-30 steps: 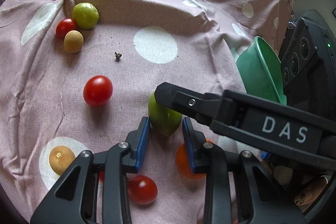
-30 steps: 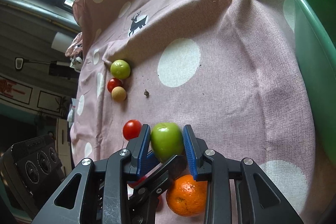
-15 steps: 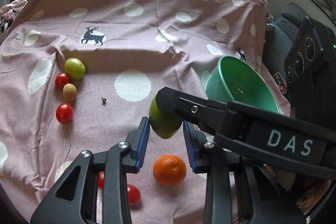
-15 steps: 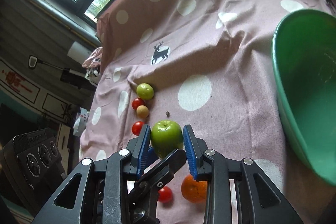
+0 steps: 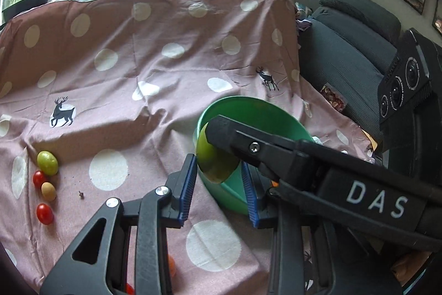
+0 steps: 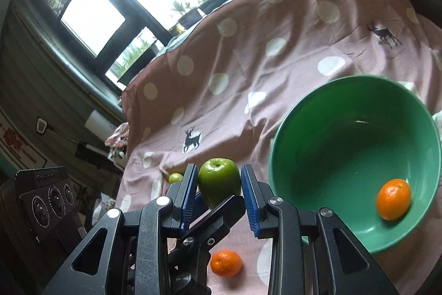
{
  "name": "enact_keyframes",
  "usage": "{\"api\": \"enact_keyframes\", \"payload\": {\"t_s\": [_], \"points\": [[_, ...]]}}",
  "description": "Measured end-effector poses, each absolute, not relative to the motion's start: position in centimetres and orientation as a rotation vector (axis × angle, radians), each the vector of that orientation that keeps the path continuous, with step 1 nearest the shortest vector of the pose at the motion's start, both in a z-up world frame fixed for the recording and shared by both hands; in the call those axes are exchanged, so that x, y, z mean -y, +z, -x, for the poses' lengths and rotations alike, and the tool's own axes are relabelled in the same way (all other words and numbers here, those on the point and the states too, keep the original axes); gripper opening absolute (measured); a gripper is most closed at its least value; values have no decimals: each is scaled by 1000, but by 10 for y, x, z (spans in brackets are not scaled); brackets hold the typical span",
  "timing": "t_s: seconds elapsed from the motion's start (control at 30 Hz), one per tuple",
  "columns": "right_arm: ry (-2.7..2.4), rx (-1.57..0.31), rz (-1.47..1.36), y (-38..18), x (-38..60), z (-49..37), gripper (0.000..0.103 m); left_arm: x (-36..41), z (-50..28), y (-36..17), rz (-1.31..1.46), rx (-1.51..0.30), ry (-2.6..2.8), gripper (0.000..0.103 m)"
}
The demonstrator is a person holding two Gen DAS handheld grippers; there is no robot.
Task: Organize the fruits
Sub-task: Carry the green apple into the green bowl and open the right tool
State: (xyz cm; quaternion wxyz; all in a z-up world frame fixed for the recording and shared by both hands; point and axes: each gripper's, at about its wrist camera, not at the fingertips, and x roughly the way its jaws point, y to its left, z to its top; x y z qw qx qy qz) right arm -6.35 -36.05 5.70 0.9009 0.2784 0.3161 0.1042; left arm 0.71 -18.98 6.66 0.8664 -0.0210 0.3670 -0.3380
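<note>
With the right gripper clamped on the green apple, held clear of the cloth just left of the green bowl, and our left gripper clasping nothing, we should carry it over the rim, lower it beside the orange, then release.

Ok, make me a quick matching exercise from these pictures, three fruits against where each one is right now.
Things:
1. green apple
2. orange with its stem end facing up
3. other orange

Places:
A. inside the green bowl
B. between both grippers' blue pads, off the cloth
C. on the cloth, below the grippers

Pairs: 1-B, 2-C, 3-A
</note>
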Motion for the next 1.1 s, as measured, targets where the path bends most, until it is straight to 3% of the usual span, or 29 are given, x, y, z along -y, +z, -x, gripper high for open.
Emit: {"api": "enact_keyframes", "payload": {"t_s": [0.5,1.1], "points": [[26,-557,-729,52,439,96,34,275,2,68,-81,-772,-894,33],[-108,-591,-818,31,480,108,34,320,2,48,-78,-873,-989,32]]}}
